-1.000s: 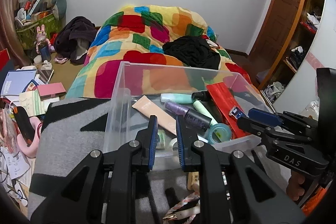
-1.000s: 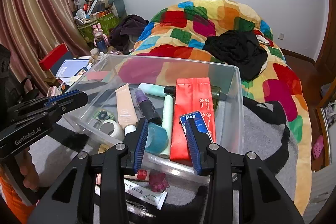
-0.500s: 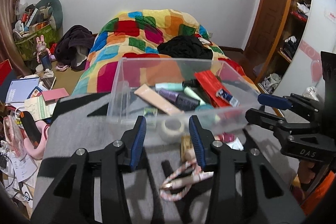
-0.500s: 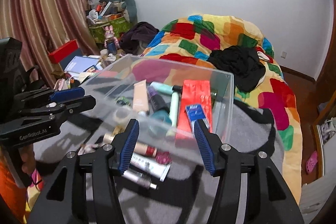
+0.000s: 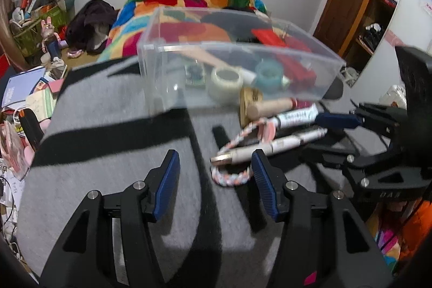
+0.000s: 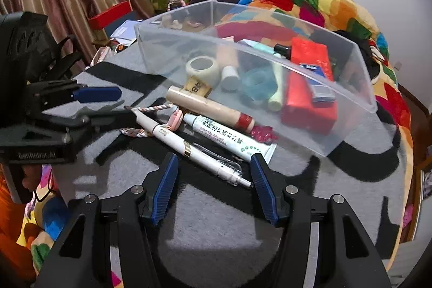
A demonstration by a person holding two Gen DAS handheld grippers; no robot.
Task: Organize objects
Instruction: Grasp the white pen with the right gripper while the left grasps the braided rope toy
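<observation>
Just ahead of open right gripper (image 6: pixel 213 188): white pen (image 6: pixel 189 147), w/ ointment tube (image 6: pixel 229 138) beside.

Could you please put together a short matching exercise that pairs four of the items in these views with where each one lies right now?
Things:
1. roll of white tape
2. white ointment tube
3. red pouch
4. braided cord

Places:
A. on the grey blanket, outside the bin, nearest the right tool's right finger
B. inside the clear bin, toward its right end
C. on the blanket, looping toward the left tool's right finger
D. inside the bin, near its front left corner

Pairs: 1-D, 2-A, 3-B, 4-C
</observation>
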